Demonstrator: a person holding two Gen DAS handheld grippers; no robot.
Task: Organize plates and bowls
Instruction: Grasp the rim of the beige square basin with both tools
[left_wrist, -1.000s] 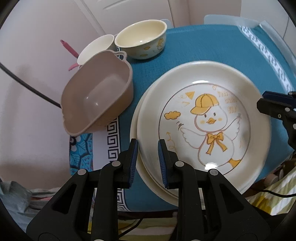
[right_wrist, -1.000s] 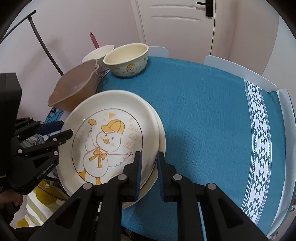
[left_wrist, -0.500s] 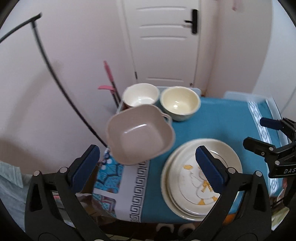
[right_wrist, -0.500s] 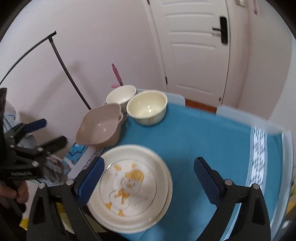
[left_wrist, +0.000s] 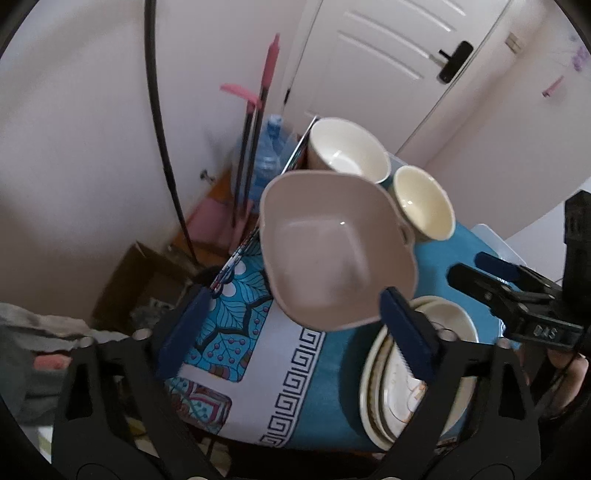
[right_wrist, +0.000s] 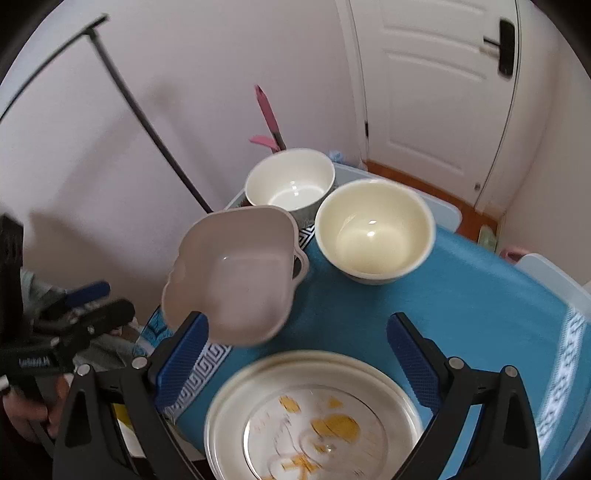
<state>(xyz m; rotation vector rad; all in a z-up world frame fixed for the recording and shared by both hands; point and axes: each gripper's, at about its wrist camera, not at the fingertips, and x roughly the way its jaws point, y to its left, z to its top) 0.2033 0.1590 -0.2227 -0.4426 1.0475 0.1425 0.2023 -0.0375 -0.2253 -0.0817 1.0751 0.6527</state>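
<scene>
Two grippers are up over a tabletop (right_wrist: 480, 295) with a blue cloth on it. The left gripper (left_wrist: 295, 328) has its jaws apart, and they are closing a bit, with nothing held between them. The right gripper (right_wrist: 295, 354) has its jaws wide apart too, and nothing is between them.

In the right wrist view, a stack of plates (right_wrist: 314, 417) sits at the bottom middle of the frame. The top plate has a yellow drawing on it, but it is too blurry to make out. A pinkish tub (right_wrist: 232, 273) with little handles sits at the middle left, tipped, at the edge of the tabletop. A cream bowl (right_wrist: 373, 229) sits to the right of the tub. A white bowl (right_wrist: 290, 181) sits behind them, near the top middle. The white door (right_wrist: 436, 81) is in the upper right.

In the left wrist view, the tub (left_wrist: 332, 251) fills the middle of the frame. The plates (left_wrist: 388, 373) are at the lower right, partly hidden by the right-hand jaw. The other gripper (left_wrist: 491, 273) shows at the right edge.
</scene>
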